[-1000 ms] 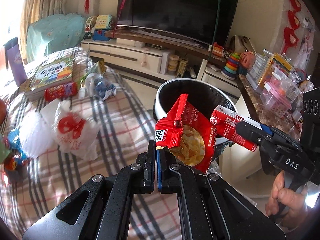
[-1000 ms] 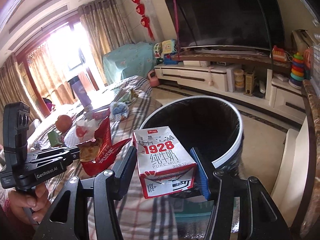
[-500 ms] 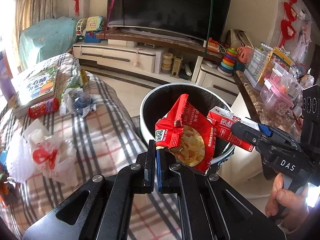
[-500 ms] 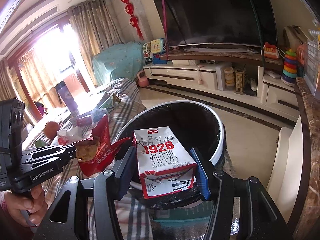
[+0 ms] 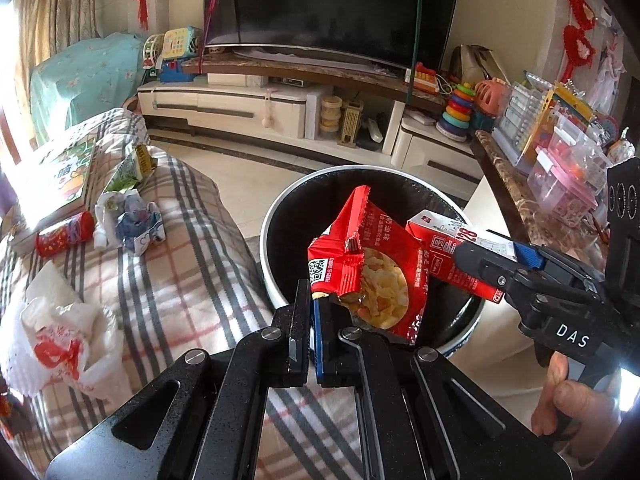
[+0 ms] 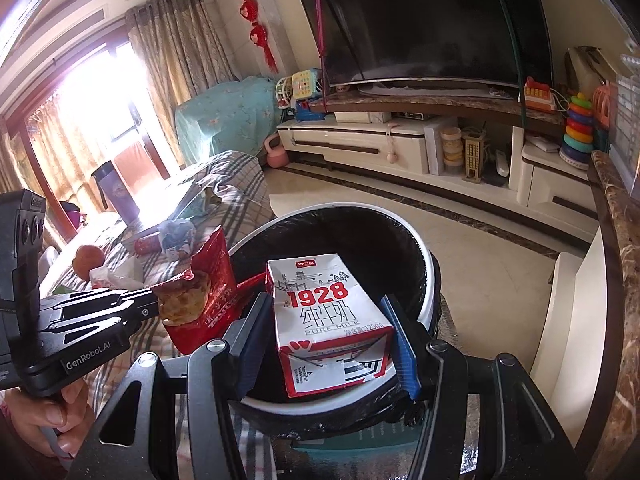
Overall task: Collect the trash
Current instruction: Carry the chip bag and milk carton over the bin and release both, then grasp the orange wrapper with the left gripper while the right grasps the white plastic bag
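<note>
Your bin, black-lined with a white rim, stands on the floor against the corner of the plaid-covered sofa, and both loads hang over its mouth. In your right gripper the milk carton is clamped across its two side faces, its long axis running forward along the fingers and pointing into the opening; in the right wrist view it sits over the near rim with the dark well straight ahead and below. In your left gripper the chip bag is pinched by its lower left corner, the fingers almost together on the thin foil, and the bag stands up and leans right over the sofa-side part of the opening, its edge touching or nearly touching the carton. Judging from this, the carton is the better centred of the two; letting go should send both down, though the bag, light and held by one corner close to the rim, may catch there or slip outside, so carry it a little further toward the middle first. More trash waits on the sofa: a white bag with red print near its front edge, a crumpled wrapper further back, and a red can beside it.
</note>
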The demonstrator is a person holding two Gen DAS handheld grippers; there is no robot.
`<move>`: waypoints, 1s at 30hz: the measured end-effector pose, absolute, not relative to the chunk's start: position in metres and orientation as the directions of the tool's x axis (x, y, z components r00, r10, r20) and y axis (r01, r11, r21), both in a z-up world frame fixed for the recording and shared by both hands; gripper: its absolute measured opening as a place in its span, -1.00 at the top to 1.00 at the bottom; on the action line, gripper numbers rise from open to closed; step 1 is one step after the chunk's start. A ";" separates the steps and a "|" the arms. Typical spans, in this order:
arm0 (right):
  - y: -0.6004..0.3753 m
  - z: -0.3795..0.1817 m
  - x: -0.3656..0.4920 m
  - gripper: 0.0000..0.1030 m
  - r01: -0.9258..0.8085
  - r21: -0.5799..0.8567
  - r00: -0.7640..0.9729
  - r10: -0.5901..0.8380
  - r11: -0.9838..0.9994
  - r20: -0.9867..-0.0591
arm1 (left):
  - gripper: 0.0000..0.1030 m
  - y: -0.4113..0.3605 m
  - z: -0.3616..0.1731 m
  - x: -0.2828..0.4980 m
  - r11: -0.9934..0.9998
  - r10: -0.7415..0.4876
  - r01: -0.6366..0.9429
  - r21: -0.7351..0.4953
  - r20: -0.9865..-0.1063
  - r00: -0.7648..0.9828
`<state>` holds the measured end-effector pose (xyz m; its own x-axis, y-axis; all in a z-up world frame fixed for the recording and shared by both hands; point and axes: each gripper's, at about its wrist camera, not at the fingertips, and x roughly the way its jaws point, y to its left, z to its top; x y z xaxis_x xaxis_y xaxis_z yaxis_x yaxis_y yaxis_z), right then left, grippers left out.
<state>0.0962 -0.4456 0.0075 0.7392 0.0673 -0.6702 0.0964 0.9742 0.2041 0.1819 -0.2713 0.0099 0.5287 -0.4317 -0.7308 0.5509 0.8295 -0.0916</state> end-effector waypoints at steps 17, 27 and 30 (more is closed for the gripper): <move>-0.454 -0.001 0.112 -0.47 0.107 0.213 0.713 0.074 0.971 -0.697 | -0.11 -0.266 0.006 0.185 0.845 -0.421 0.525 -0.099 -0.729 0.539; -0.425 0.006 0.091 -0.79 0.077 0.280 0.739 0.134 0.957 -0.660 | -0.22 -0.210 -0.004 0.155 0.881 -0.398 0.454 -0.134 -0.729 0.557; -0.410 0.006 0.083 -0.80 0.052 0.309 0.746 0.169 0.950 -0.645 | -0.23 -0.189 -0.008 0.144 0.894 -0.380 0.429 -0.131 -0.730 0.568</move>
<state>0.0834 -0.4096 0.0064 0.7456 0.1689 -0.6446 0.0521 0.9496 0.3091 0.1445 -0.1894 -0.0076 0.5683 -0.3800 -0.7298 0.4289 0.8937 -0.1314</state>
